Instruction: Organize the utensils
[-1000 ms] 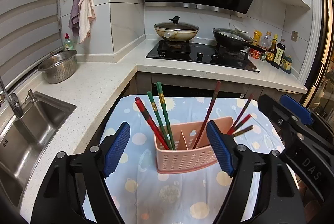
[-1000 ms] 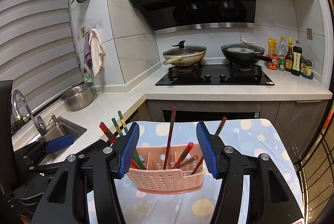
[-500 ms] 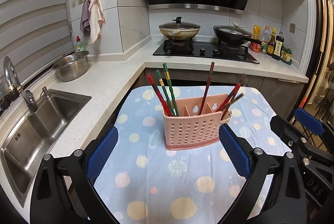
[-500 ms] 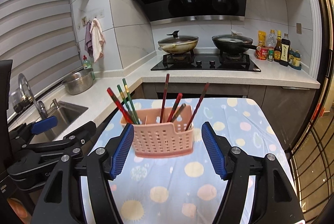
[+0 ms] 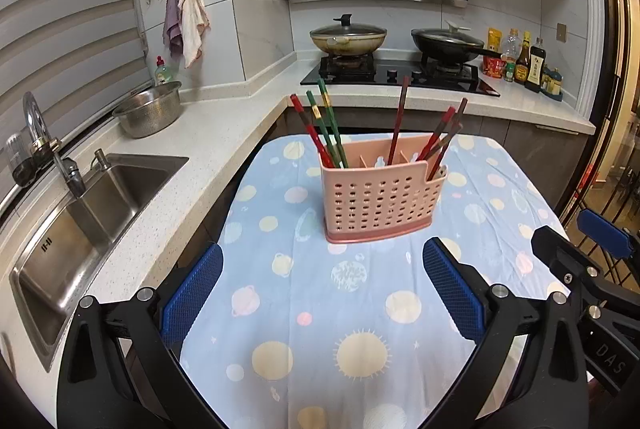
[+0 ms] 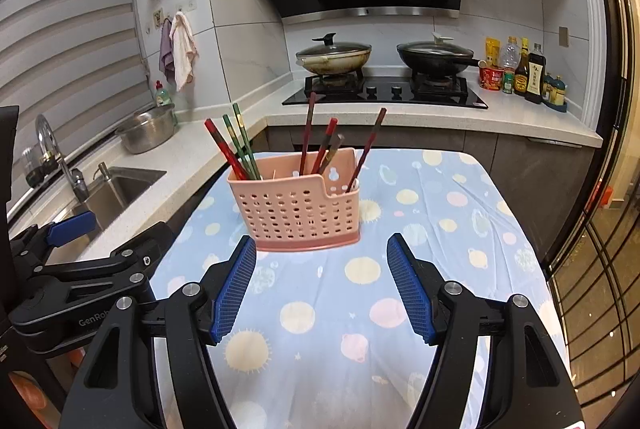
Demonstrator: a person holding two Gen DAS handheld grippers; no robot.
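Note:
A pink perforated utensil holder (image 5: 380, 197) (image 6: 298, 207) stands upright on a blue tablecloth with planet prints (image 5: 340, 309) (image 6: 360, 301). Red and green chopsticks (image 5: 326, 127) (image 6: 232, 143) lean in its left compartment; dark red chopsticks (image 5: 438, 137) (image 6: 324, 143) stand in the middle and right ones. My left gripper (image 5: 322, 295) is open and empty, well short of the holder. My right gripper (image 6: 322, 287) is open and empty, also short of it. The right gripper shows at the left view's right edge (image 5: 600, 233); the left gripper shows at the right view's left edge (image 6: 68, 229).
A steel sink with a tap (image 5: 80, 197) and a steel bowl (image 5: 148, 109) sit on the counter to the left. A hob with two pans (image 5: 348, 39) and sauce bottles (image 5: 524, 59) line the back counter. A glass door (image 6: 600, 249) is at right.
Both grippers have drawn back from the holder toward the near edge of the table, so the holder looks farther off. Both stay open.

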